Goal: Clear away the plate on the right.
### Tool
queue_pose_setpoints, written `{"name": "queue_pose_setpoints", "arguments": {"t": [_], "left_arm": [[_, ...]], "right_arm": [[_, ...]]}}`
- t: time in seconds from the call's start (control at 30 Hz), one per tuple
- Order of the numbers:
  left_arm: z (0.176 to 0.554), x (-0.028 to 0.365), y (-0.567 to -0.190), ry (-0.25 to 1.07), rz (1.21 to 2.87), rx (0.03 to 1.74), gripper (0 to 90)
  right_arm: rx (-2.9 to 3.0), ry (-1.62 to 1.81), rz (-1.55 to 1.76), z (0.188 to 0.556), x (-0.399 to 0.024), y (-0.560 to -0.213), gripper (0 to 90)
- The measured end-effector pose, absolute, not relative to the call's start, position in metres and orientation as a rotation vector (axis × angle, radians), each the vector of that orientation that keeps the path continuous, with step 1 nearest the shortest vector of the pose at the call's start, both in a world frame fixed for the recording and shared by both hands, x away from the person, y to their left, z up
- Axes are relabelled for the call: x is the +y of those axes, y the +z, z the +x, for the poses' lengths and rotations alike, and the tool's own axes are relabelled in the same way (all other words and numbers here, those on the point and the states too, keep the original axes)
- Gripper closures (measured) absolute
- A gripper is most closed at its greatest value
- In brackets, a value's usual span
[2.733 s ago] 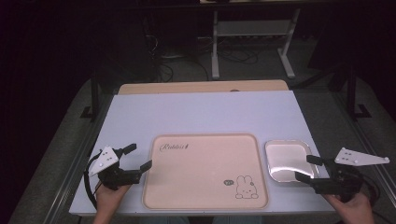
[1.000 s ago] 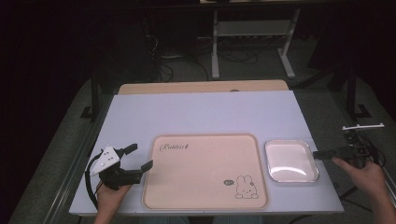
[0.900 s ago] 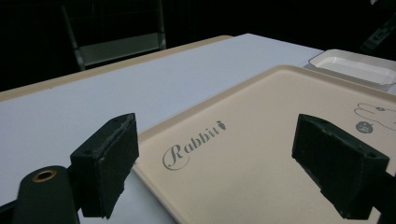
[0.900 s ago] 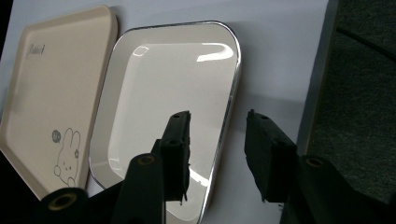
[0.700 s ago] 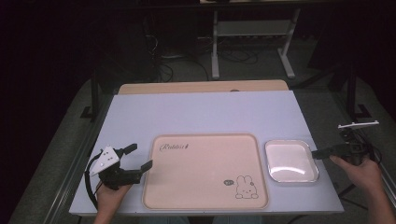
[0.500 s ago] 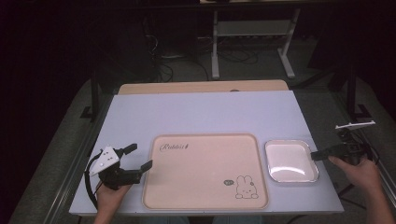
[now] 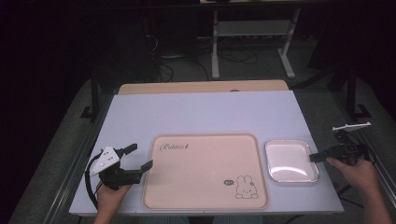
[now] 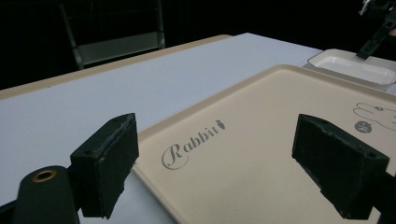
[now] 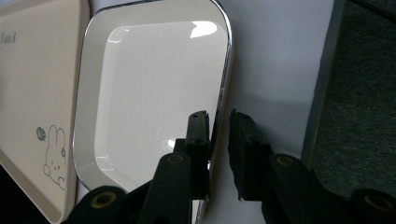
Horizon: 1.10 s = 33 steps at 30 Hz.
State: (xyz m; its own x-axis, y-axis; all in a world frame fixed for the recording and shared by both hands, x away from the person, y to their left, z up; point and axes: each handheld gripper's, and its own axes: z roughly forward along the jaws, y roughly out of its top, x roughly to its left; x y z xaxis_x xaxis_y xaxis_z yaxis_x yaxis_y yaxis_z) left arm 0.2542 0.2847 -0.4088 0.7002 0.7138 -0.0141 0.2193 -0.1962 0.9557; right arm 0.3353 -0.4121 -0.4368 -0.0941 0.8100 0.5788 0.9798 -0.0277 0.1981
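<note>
Right hand-held gripper now straddling small tray rim, jaws narrowly parted – likely closing; left hand-held gripper idling wide open.

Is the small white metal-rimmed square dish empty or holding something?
Empty. The small white metal-rimmed square dish shows only bare glossy white inside, flat on the table.
</note>
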Motion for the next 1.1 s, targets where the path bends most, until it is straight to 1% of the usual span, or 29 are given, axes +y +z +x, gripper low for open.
{"name": "queue_pose_setpoints", "arguments": {"t": [0.17, 0.8, 1.1], "left_arm": [[0.2542, 0.2848, -0.4086, 0.534, 1.754, 0.744, 14.0], [0.2537, 0.2861, -0.4077, 0.537, 1.749, 0.744, 14.1], [0.2536, 0.2878, -0.4071, 0.541, 1.743, 0.743, 14.1]], "right_arm": [[-1.951, -0.834, -1.907, 0.3359, -0.4097, -0.4373, 82.7], [-1.903, -0.804, -1.976, 0.3364, -0.4052, -0.4377, 84.3], [-1.827, -0.902, -1.972, 0.3301, -0.4119, -0.4453, 87.7]]}}
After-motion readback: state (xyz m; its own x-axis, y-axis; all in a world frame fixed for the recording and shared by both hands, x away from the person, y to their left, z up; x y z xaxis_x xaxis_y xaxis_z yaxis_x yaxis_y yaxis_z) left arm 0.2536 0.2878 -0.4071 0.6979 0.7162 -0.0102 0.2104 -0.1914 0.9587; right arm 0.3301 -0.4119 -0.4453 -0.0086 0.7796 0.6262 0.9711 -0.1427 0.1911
